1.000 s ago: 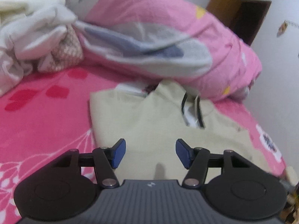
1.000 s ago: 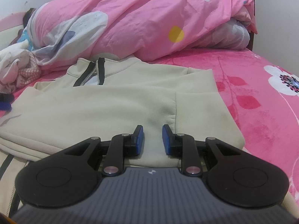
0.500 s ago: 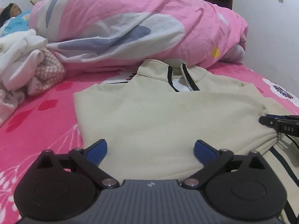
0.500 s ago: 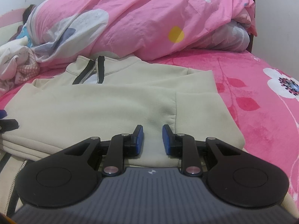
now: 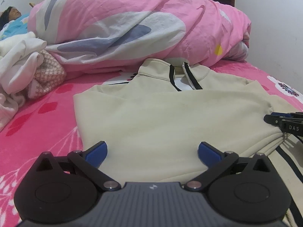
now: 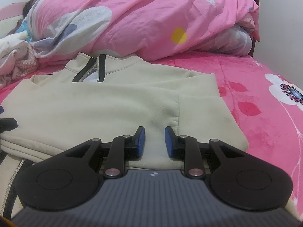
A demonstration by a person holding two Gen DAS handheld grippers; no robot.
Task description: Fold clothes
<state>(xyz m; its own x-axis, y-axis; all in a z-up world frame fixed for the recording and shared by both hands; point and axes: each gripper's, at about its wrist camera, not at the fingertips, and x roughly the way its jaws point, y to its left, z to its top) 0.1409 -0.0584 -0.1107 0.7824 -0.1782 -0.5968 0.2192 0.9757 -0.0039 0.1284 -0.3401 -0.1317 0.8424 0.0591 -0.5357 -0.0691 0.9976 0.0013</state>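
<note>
cream jacket (image 5: pixel 161 117) lies flat on the pink bed (image 5: pixel 37 124), folded over on itself, its collar with the dark-edged zip toward the head of the bed and touching the heaped pink duvet (image 5: pixel 144 30) behind it. left gripper (image 5: pixel 152 149) hangs low over the near part of the jacket with its blue pads spread as wide as they go, one pad near the jacket's left edge; nothing is between them but the cloth lying under them, and they grip nothing. right gripper (image 6: pixel 155 141) sits over the near right part of the jacket, close to a vertical fold seam, its pads drawn in to a narrow gap; the cloth shows through the gap, and i cannot tell whether the pads pinch a ridge of it or only hover above it. in the left wrist view the tips of the right gripper reach in from the right edge, at the jacket's folded hem. a pile of white and checked clothes (image 5: pixel 24 68) lies by the left edge of the bed, beside the duvet. a white flower print (image 6: pixel 286 92) marks the bed's right side, apart from the jacket.
</note>
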